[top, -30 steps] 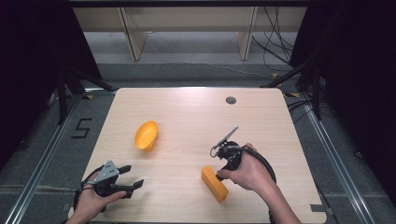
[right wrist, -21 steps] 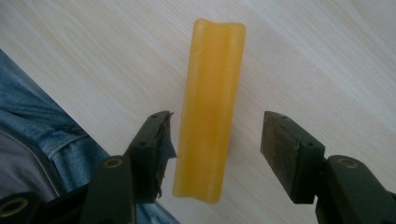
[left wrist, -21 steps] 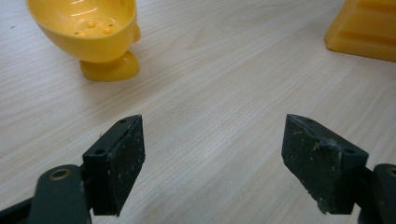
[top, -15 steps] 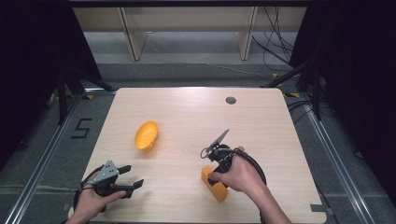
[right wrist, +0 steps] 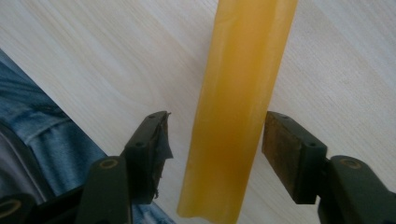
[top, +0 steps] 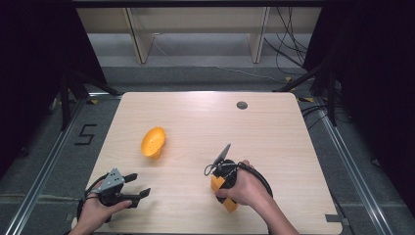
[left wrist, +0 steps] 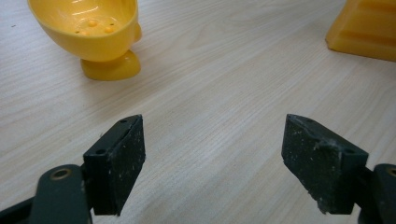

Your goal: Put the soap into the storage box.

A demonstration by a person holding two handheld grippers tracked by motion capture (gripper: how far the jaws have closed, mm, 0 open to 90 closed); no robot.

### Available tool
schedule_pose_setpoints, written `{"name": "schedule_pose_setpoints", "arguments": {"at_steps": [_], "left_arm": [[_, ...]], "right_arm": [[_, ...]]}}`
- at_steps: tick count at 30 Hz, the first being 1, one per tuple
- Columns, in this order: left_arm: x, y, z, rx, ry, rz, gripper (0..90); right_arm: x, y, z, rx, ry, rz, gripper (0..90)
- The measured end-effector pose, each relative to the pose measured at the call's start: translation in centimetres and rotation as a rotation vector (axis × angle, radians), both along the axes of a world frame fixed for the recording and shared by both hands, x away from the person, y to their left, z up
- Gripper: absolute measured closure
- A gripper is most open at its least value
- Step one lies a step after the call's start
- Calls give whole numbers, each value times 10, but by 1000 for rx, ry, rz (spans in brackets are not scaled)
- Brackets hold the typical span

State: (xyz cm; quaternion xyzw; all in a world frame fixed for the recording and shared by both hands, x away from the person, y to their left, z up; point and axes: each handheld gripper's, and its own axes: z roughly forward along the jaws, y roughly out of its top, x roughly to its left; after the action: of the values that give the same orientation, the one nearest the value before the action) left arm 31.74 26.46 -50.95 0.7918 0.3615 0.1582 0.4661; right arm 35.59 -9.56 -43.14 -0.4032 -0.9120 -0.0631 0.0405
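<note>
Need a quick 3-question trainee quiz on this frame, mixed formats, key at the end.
1. True or false: the right gripper has its jaws clamped tight on the orange block.
2. Multiple choice: where does the yellow bowl sit relative to the left gripper in the high view? A) farther up the table and slightly right B) between its jaws C) at the table's far right edge
3. Fill in: the left gripper's jaws are ____, with bare wooden table between them.

Key: 1 false, the jaws straddle the block with a gap on each side. 2 A. 3 open.
</note>
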Motion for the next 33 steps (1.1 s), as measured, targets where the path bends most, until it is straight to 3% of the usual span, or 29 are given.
{"name": "schedule_pose_setpoints", "arguments": {"at_steps": [3,4,8,9,14,16,17,19,21,22,23,24,25,26,27,28,29,30,33], "left_arm": [[0,0,0,8,0,0,210],[0,0,0,9,2,-2,210],[0,-1,0,-6,1,3,209],[0,-1,0,2,1,0,209],[-1,-2,-1,-10,12,7,209],[-1,-2,-1,-14,18,10,211],[-1,-2,-1,-9,12,5,211],[0,-1,0,0,2,-5,213],[-1,-2,0,-10,2,-7,223],[-1,-2,0,-17,16,-6,231],[-1,-2,0,-15,9,-17,231],[0,-2,0,-12,-7,-34,236],[-1,-3,0,-21,-6,-35,242],[0,-3,0,-21,-14,-46,252],[0,-3,0,-22,-17,-56,252],[-1,-4,0,-19,-23,-61,254],[-2,-5,0,-21,-21,-57,259],[-1,-5,0,-26,-25,-72,259],[-3,-8,0,-40,-23,-88,262]], "right_arm": [[1,-2,-3,-8,-20,47,486],[-1,-1,-3,-42,-4,11,511],[0,-1,-5,-19,-10,51,536],[2,-3,-6,-32,-26,93,541],[2,-2,-4,-89,-43,104,586],[2,-3,-2,-127,-80,155,620],[2,-4,-2,-103,-70,163,620],[3,-6,-3,-106,-78,165,620],[5,-8,-3,-102,-83,198,621],[9,-12,-1,-96,-81,247,622],[9,-12,-1,-96,-81,247,622],[10,-12,0,-101,-85,291,621],[8,-13,1,-106,-175,584,621],[8,-14,2,-62,-152,613,622],[8,-15,4,-32,-102,561,623],[8,-16,5,-12,-121,604,623],[9,-15,5,-4,-145,722,623],[9,-15,5,-4,-145,722,623],[11,-12,6,-24,-147,820,623]]}}
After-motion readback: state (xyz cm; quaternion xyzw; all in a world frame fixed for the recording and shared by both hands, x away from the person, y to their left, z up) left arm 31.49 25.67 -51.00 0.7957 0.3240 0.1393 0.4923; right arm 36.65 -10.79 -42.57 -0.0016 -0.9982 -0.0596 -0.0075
